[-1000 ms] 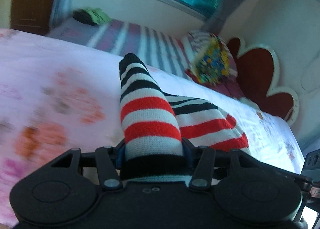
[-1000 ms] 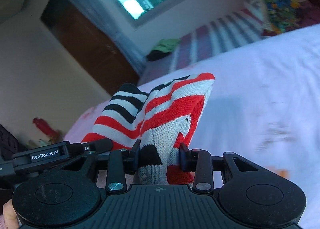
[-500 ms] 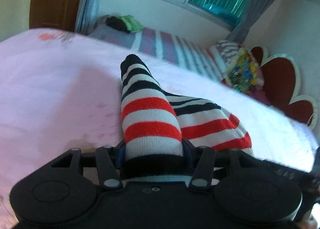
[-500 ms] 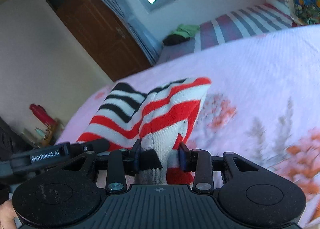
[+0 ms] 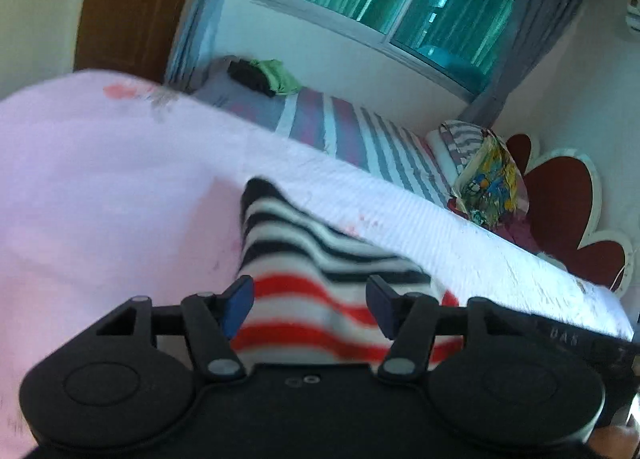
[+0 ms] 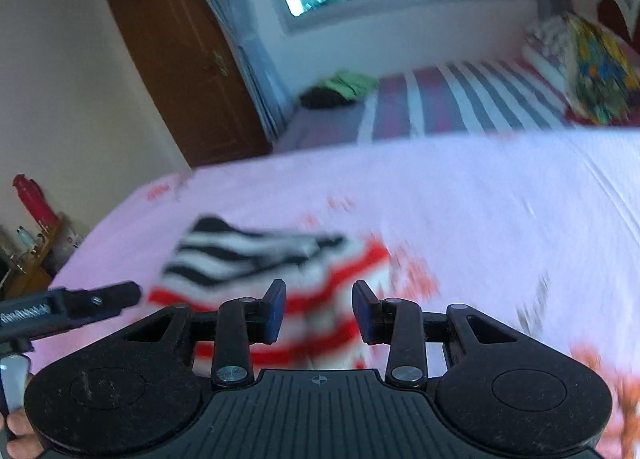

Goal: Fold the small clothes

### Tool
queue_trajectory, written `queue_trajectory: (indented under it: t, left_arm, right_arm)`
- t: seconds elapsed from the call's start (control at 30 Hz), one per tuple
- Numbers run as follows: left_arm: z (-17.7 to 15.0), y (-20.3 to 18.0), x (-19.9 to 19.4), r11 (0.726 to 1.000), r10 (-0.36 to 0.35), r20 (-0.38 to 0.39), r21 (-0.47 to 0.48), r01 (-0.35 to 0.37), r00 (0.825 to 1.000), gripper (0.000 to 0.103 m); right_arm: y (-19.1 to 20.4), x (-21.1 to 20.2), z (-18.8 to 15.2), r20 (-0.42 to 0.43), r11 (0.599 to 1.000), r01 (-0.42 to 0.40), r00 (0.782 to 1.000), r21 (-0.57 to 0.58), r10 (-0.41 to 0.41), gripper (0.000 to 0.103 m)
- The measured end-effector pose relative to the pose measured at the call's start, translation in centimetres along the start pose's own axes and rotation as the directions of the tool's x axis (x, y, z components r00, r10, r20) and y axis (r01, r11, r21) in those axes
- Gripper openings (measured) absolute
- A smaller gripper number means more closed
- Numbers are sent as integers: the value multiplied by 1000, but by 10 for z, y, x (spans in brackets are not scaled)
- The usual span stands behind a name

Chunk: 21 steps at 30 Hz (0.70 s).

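A small striped garment [image 5: 308, 259], black-and-white at the far end and red-and-white near me, lies on the pink floral bed sheet [image 5: 100, 187]. My left gripper [image 5: 308, 301] is open, its blue-padded jaws apart over the garment's red stripes. In the right wrist view the same garment [image 6: 256, 255] lies blurred on the sheet [image 6: 460, 195]. My right gripper [image 6: 318, 309] is open above its near red-striped edge. The left gripper's body [image 6: 68, 307] shows at the left of the right wrist view.
Beyond the sheet lies a second bed with a striped cover [image 5: 360, 127], a dark and green clothes pile [image 5: 264, 75] and a colourful pillow [image 5: 488, 179]. A heart-shaped headboard [image 5: 568, 211] stands right. A brown door [image 6: 172, 59] and a cluttered side table [image 6: 32, 235] stand left.
Both grippers have opened and let go of the striped garment, which has dropped onto the sheet. Both cameras have drawn back and tilted up slightly.
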<state>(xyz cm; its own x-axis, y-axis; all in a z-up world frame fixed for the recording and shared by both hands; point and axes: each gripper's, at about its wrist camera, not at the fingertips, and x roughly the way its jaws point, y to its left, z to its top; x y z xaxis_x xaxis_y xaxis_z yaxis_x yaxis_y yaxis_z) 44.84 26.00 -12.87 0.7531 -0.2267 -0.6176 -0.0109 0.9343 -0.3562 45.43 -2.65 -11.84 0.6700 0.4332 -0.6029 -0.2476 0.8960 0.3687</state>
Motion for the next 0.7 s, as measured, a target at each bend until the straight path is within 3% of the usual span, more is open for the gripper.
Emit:
queue_trajectory:
  t: [0.17, 0.23, 0.3, 0.33, 0.4, 0.5, 0.7]
  left_arm:
    - [6, 0, 50, 996, 90, -85, 26, -88, 992, 59]
    - [-3, 6, 60, 988, 146, -107, 64, -139, 984, 66]
    - [-7, 18, 65, 991, 132, -131, -2, -134, 983, 73]
    - [-7, 20, 63, 991, 126, -134, -28, -131, 983, 72]
    - [-7, 17, 52, 991, 125, -118, -25, -128, 985, 65]
    - [-12, 8, 22, 995, 96, -86, 17, -95, 992, 65]
    - [-44, -7, -29, 993, 60, -92, 109, -50, 994, 66]
  right_arm:
    - [9, 56, 8, -72, 999, -10, 997, -40, 8, 37]
    - [3, 74, 1, -119, 998, 27, 992, -63, -35, 37]
    - [-7, 82, 0, -125, 1000, 12, 992, -26, -15, 38]
    - [-6, 82, 2, -132, 1000, 15, 991, -24, -18, 38]
    - [2, 72, 5, -122, 997, 40, 991, -72, -48, 38]
    - [10, 39, -1, -84, 996, 6, 996, -89, -14, 39]
    - [29, -20, -51, -87, 992, -27, 996, -124, 17, 39]
